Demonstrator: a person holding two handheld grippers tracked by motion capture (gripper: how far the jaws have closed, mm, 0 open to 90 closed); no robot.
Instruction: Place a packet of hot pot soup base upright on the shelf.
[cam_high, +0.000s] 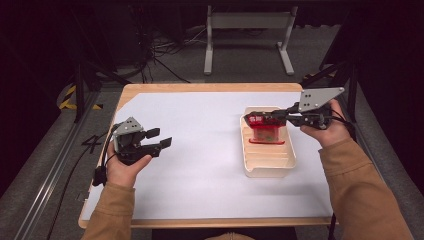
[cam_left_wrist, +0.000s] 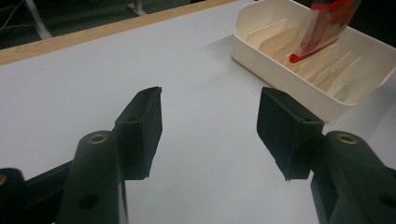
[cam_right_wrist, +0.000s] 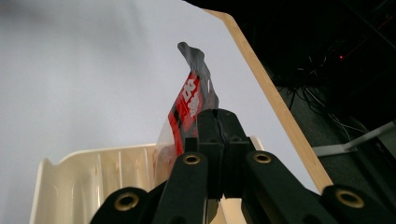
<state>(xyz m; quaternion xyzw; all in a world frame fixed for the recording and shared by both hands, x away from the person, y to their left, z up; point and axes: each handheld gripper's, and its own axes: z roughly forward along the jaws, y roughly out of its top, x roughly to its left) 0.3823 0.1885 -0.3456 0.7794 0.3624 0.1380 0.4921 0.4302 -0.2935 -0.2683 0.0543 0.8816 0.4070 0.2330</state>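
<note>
A clear plastic packet with red print (cam_high: 265, 132) hangs upright over the cream ribbed tray (cam_high: 270, 170), its red bottom edge down among the ribs. My right gripper (cam_high: 248, 118) reaches in from the right and is shut on the packet's top. In the right gripper view the jaws (cam_right_wrist: 216, 116) pinch the packet (cam_right_wrist: 189, 100) above the tray (cam_right_wrist: 93, 163). My left gripper (cam_high: 161, 137) is held at the table's left side, open, with nothing between its jaws. The left gripper view shows its spread jaws (cam_left_wrist: 210, 121) facing the tray (cam_left_wrist: 280, 74) and packet (cam_left_wrist: 327, 23).
A white sheet (cam_high: 200, 150) covers the wooden table, whose edge (cam_high: 200, 87) shows at the back. Behind it on the floor stand a grey table frame (cam_high: 247, 35) and loose cables (cam_high: 165, 50). A metal rail (cam_high: 55, 165) runs along the left.
</note>
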